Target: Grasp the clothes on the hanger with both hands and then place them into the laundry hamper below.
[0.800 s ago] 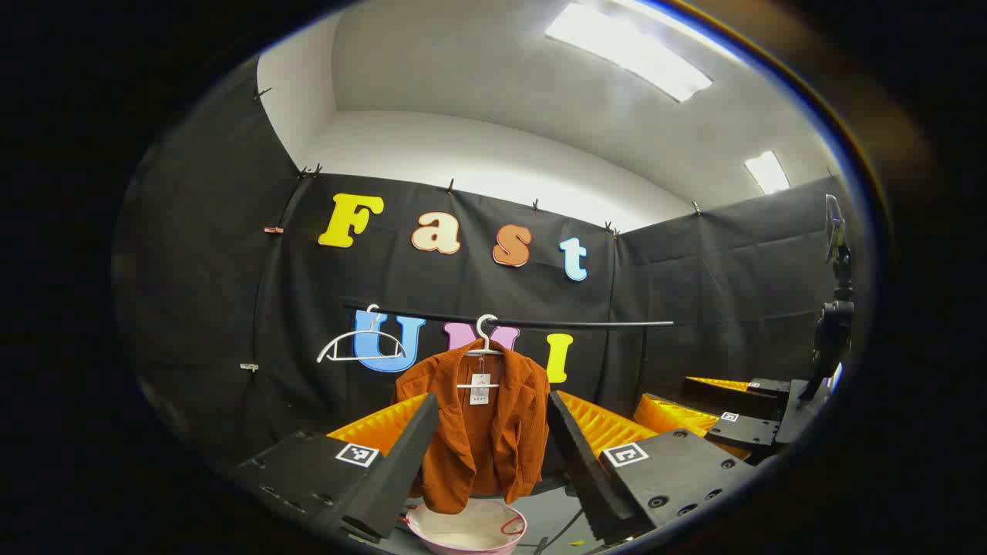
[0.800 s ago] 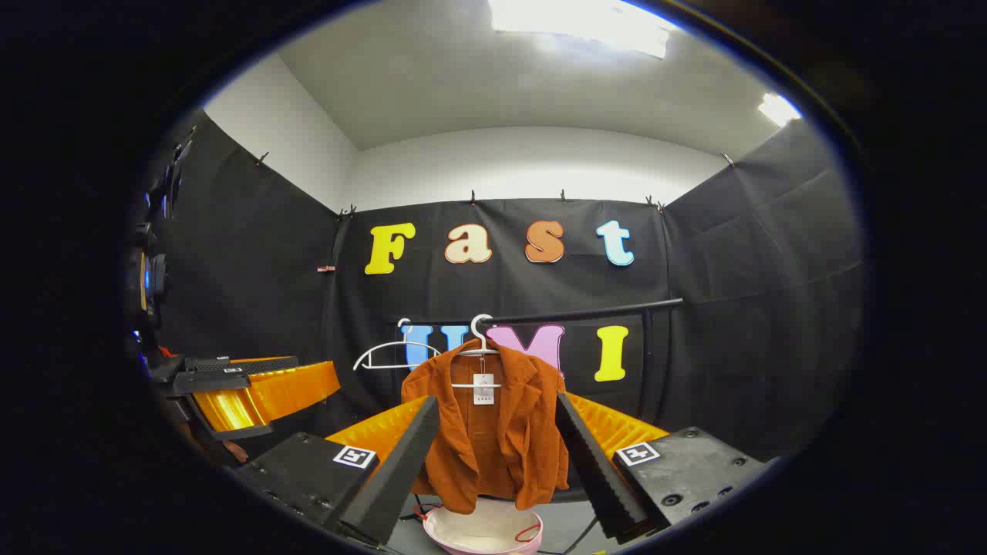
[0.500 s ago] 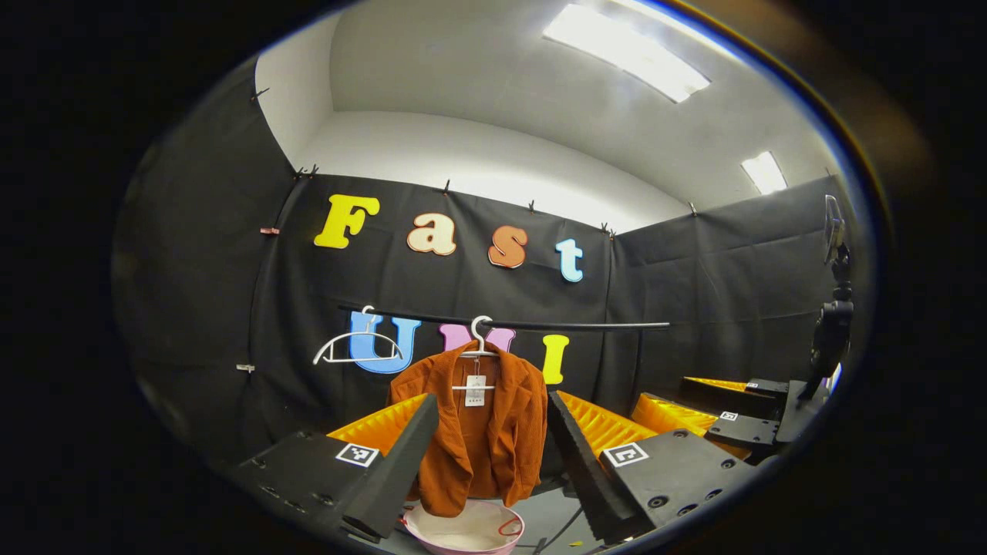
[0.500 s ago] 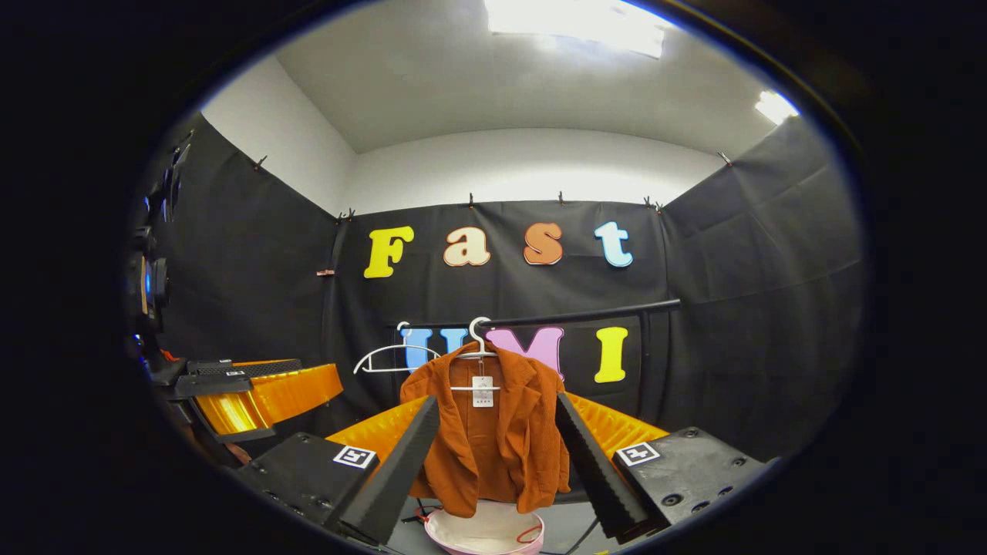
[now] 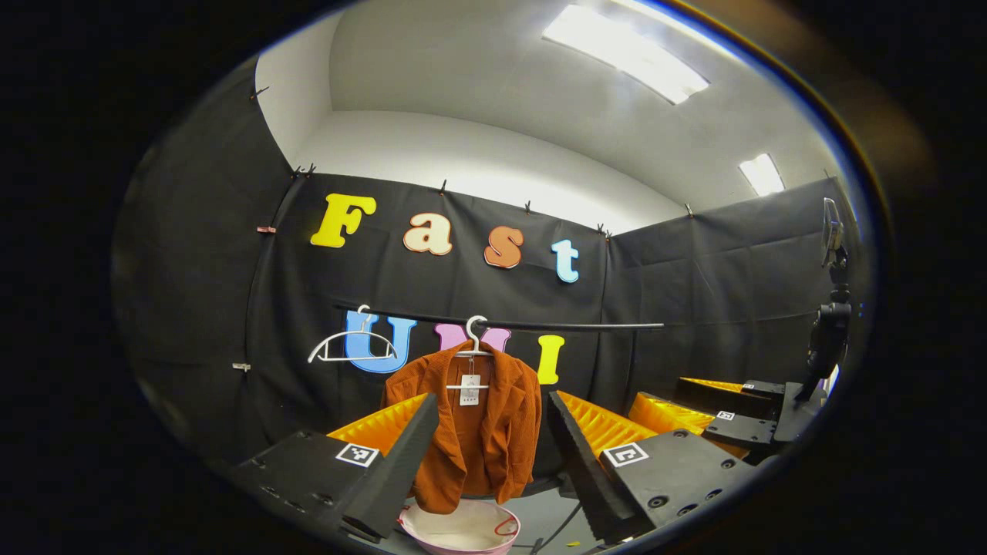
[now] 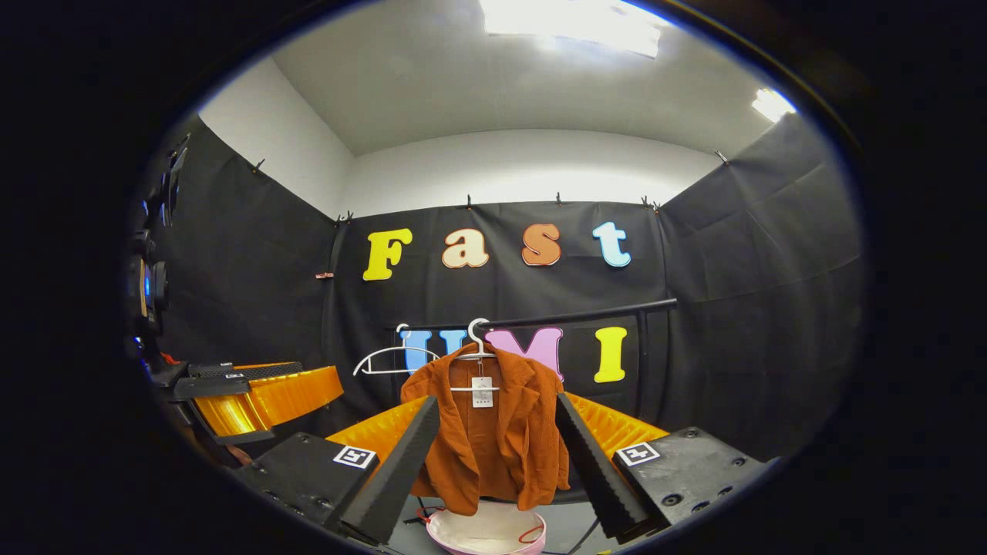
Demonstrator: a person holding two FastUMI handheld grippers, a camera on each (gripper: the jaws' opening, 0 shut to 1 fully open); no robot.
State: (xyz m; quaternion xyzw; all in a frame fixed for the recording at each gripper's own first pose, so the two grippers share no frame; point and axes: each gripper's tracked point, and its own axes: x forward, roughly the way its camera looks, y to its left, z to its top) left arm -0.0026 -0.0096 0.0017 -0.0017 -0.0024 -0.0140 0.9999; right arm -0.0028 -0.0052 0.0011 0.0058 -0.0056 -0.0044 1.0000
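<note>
Hanging across the back of the booth, a black rail (image 5: 540, 324) carried two white hangers, and it was the widest thing I faced in the left gripper view. From the nearer hanger (image 5: 472, 347) drooped a rust-orange jacket (image 5: 474, 432), open at the front, with a small white tag (image 5: 469, 390) dangling inside the collar. The jacket sat framed between my left gripper's (image 5: 493, 451) two black fingers (image 5: 401, 462), which were spread wide apart with nothing between them; it hung well beyond their tips, untouched. Below its hem stood the laundry hamper (image 5: 432, 532), pale pink-rimmed and white inside, with a bit of red cord at its rim. An empty white hanger (image 5: 351, 347) hung further along the rail on the left.

Off to the right edge of that view I saw my right gripper (image 5: 713, 412), its orange sides and black fingers showing, jaws parted.

In the right gripper view the same jacket (image 6: 487, 435) hung from the rail (image 6: 578, 314) straight ahead, again centred between my right gripper's (image 6: 497, 455) widely spread fingers (image 6: 597, 462) and not in contact with them. The hamper (image 6: 463, 536) lay beneath the jacket. My left gripper (image 6: 247, 389) showed at the left, apart from the clothing.
</note>
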